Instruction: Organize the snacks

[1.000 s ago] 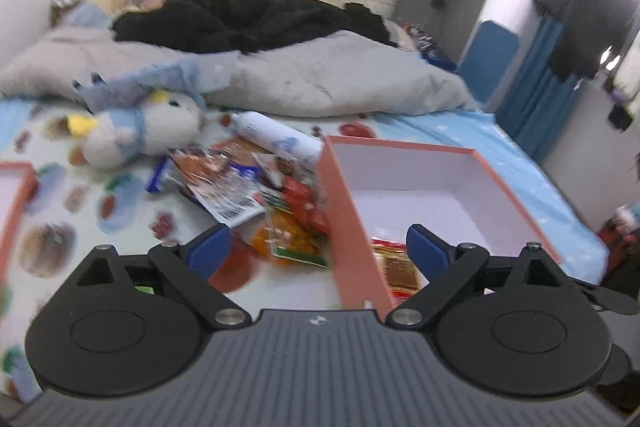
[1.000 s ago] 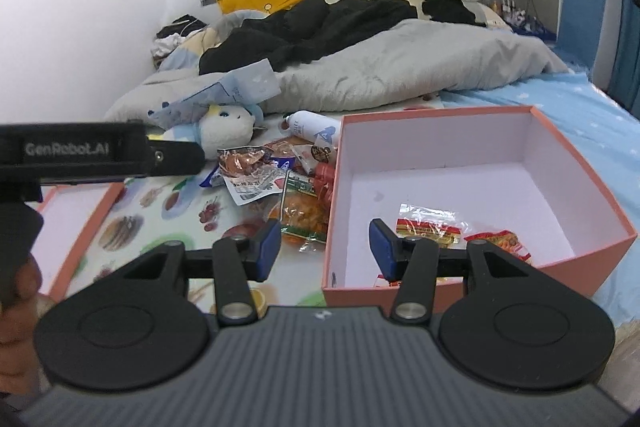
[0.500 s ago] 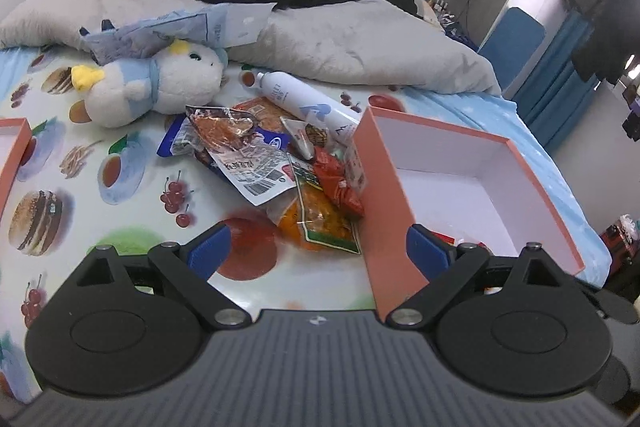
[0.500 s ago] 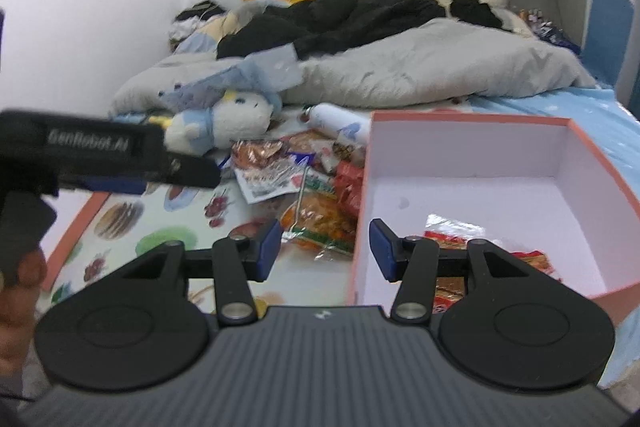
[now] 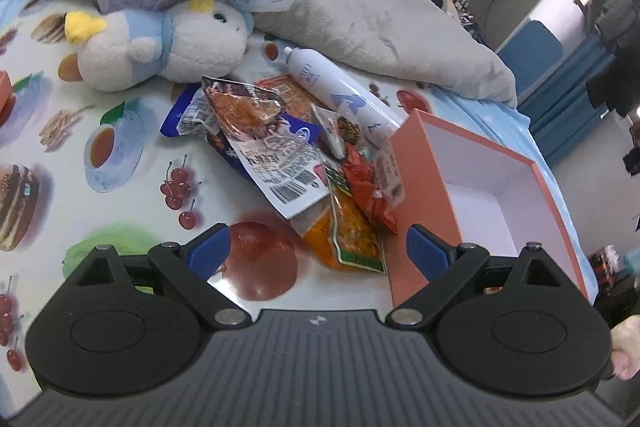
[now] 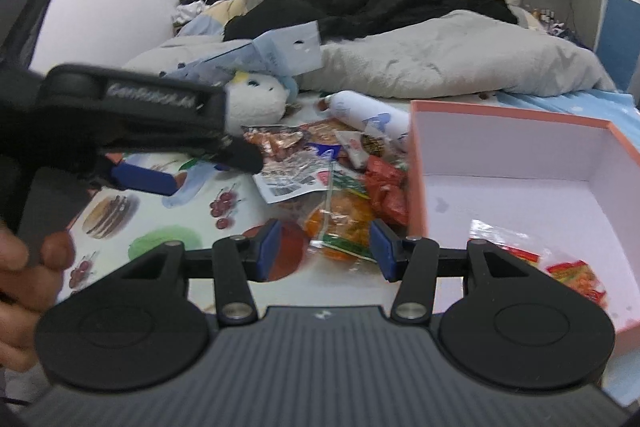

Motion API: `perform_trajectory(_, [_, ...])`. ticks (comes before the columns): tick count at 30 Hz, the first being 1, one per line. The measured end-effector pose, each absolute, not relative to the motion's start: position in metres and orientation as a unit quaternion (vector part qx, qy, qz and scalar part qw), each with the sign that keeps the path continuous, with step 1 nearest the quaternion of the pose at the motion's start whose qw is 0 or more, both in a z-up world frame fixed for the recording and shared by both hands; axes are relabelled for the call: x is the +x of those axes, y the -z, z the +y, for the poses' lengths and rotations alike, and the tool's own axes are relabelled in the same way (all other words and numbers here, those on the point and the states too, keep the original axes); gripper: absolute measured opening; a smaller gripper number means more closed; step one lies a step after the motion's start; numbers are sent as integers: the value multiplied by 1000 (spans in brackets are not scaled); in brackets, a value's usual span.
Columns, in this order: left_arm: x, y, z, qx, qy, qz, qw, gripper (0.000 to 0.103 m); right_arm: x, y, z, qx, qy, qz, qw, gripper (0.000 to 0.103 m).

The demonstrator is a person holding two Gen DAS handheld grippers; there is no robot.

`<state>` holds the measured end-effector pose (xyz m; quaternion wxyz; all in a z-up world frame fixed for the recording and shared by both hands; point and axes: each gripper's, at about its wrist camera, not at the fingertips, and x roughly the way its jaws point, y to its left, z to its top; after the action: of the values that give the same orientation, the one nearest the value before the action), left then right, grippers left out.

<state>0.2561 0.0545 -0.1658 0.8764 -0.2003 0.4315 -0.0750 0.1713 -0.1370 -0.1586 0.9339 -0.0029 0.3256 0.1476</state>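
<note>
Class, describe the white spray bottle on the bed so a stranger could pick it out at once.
Find the orange box on the bed. At its far corner the white spray bottle lies on its side behind the snack packets. It is the only smooth cylinder among flat crinkled wrappers.

Showing off a salmon-orange box (image 5: 424, 187) with a white inside, an orange snack bag (image 5: 352, 235), a red packet (image 5: 366, 183), a white-and-blue bottle (image 5: 340, 95). Sitting on a bedsheet (image 5: 120, 155) printed with cherries, burgers, teacups. Sporting blue pads (image 6: 267, 247), black body.
</note>
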Motion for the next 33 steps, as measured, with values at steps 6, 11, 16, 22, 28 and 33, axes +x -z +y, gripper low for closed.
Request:
perform_trajectory(6, [283, 181, 77, -221, 69, 434, 871, 96, 191, 178, -113, -36, -149, 335, 930, 51])
perform_trajectory(11, [298, 189, 91, -224, 68, 431, 872, 96, 209, 196, -101, -54, -143, 347, 925, 51])
perform_trajectory(16, [313, 209, 99, -258, 71, 439, 858, 96, 225, 216, -89, -100, -122, 361, 919, 51])
perform_trajectory(22, [334, 236, 84, -241, 67, 466, 849, 96, 238, 242, -80, -161, -94, 366, 912, 50])
perform_trajectory(28, [343, 247, 75, -237, 69, 471, 847, 95, 239, 247, -76, -201, -104, 345, 911, 46])
perform_trajectory(33, [347, 258, 67, -240, 69, 486, 837, 62, 228, 252, -67, -255, -124, 324, 903, 40])
